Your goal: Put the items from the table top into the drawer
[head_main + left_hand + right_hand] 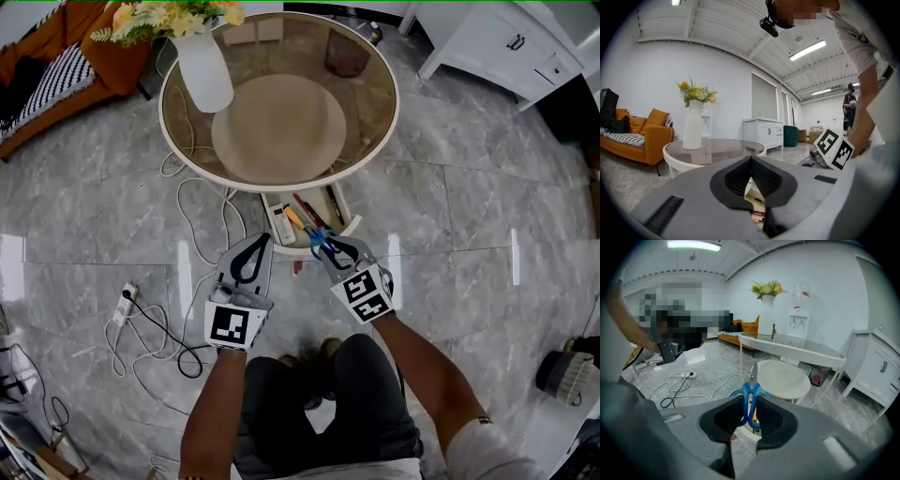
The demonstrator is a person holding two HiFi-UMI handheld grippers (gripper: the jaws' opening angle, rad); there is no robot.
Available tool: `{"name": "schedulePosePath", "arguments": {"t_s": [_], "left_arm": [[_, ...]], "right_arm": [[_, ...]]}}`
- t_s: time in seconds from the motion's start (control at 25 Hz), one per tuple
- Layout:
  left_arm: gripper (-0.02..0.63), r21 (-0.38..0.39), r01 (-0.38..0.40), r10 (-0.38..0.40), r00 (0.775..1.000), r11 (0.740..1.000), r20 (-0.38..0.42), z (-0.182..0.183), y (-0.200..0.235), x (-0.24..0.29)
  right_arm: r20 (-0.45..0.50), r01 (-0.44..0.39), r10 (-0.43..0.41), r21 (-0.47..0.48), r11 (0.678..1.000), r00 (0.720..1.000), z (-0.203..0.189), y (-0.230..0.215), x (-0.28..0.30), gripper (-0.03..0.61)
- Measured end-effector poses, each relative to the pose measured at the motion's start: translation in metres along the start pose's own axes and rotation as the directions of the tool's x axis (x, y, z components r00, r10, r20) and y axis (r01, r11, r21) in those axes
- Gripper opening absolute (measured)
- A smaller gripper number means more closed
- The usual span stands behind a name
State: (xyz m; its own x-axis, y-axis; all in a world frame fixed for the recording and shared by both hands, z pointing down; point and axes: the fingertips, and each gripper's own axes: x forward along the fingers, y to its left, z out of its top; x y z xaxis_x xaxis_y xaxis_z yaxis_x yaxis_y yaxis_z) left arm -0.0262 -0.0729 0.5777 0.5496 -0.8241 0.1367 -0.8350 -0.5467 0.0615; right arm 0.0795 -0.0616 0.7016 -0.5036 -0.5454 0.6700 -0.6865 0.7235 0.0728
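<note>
The white drawer (pixel 345 210) stands pulled out under the round glass table (pixel 377 141), with pens and several small items lying inside. My right gripper (pixel 324 246) hovers over the drawer's front edge, shut on blue-handled scissors (pixel 317 240). In the right gripper view the scissors (pixel 751 391) stand upright between the pads, blades pointing away. My left gripper (pixel 263 240) sits just left of the drawer, jaws together and empty. In the left gripper view its pads (pixel 740 176) meet, and the drawer's contents (pixel 756 206) show in the gap beneath. Apart from the vase, the table top is bare.
A white vase of yellow flowers (pixel 204 70) stands on the table's left side. Cables and a power strip (pixel 124 305) trail over the floor at left. A white cabinet (pixel 506 42) is at back right, an orange sofa (pixel 56 66) at back left. The person's legs (pixel 319 394) are below the grippers.
</note>
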Motion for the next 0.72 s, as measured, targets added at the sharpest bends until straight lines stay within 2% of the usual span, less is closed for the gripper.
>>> {"name": "schedulePosePath", "arguments": {"t_s": [0.16, 0.36, 0.52, 0.72], "left_arm": [[0.0, 0.014, 0.018, -0.018, 1.0, 1.0, 0.017, -0.023, -0.002, 0.015], [0.0, 0.019, 0.021, -0.022, 0.999, 1.0, 0.032, -0.057, -0.001, 0.032], [0.0, 0.018, 0.021, -0.022, 0.999, 1.0, 0.041, -0.085, 0.0, 0.042], [0.0, 0.029, 0.007, -0.01, 0.996, 1.0, 0.092, -0.108, 0.009, 0.059]], "right_arm": [[-0.014, 0.009, -0.008, 0.036, 0.999, 1.0, -0.023, -0.013, 0.026, 0.081], [-0.042, 0.008, -0.007, 0.034, 0.999, 0.999, -0.058, -0.027, 0.065, 0.081], [-0.072, -0.004, 0.004, 0.013, 1.0, 0.997, -0.082, -0.031, 0.092, 0.081], [-0.118, -0.026, 0.025, -0.012, 1.0, 0.993, -0.107, -0.035, 0.126, 0.083]]}}
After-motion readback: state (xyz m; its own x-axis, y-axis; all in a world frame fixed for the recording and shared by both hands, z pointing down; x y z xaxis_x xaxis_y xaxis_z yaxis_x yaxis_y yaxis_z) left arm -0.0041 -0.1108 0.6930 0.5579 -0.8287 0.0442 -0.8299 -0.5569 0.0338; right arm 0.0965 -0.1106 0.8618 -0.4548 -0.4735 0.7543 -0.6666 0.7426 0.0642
